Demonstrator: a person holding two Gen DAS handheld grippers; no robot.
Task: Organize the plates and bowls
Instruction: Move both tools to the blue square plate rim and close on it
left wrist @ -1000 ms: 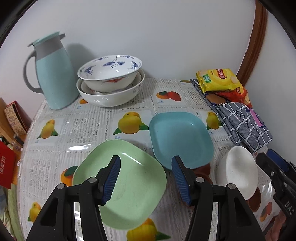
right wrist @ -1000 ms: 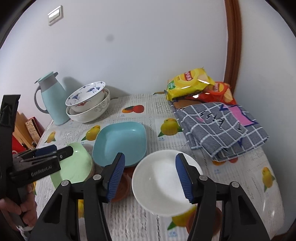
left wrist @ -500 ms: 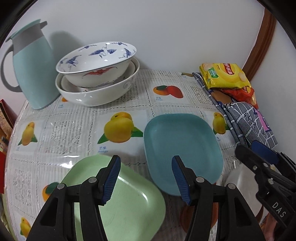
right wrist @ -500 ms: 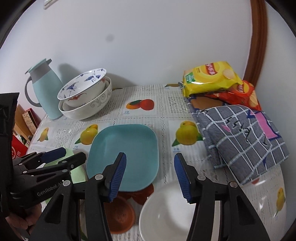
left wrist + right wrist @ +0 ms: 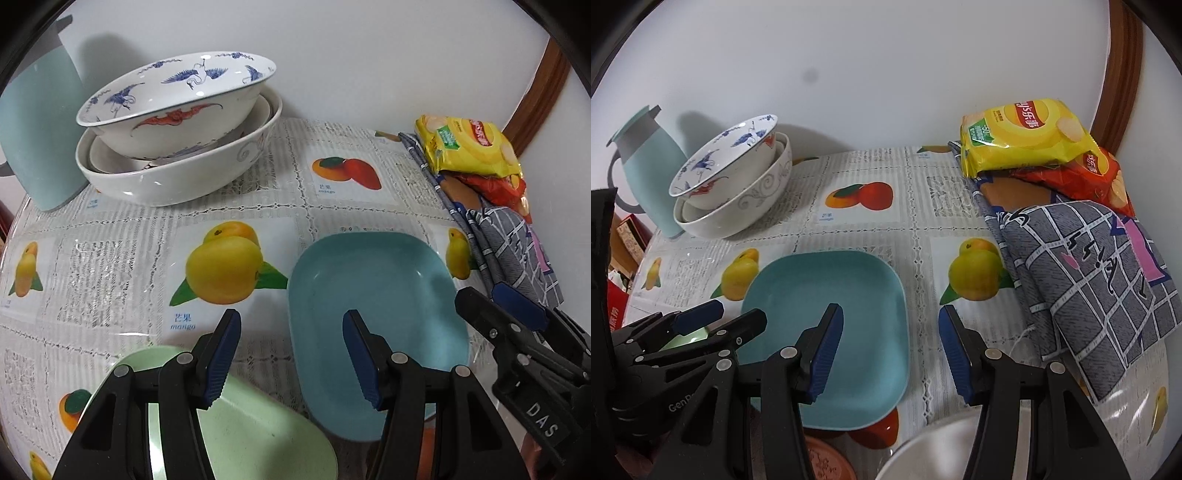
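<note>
Both tools, left [image 5: 290, 354] and right [image 5: 890, 343], gape wide, holding nothing, above the blue plate [image 5: 831, 328] mid-table. Green plate [image 5: 255, 432] lies just beside it. Probably the approach step; next, grip a rim.

Left claw [image 5: 290, 356] spread, empty, above the table [image 5: 110, 258]. Green plate [image 5: 255, 432] beneath; blue plate [image 5: 376, 295] just right. Stacked bowls [image 5: 177, 122] at rear.
</note>
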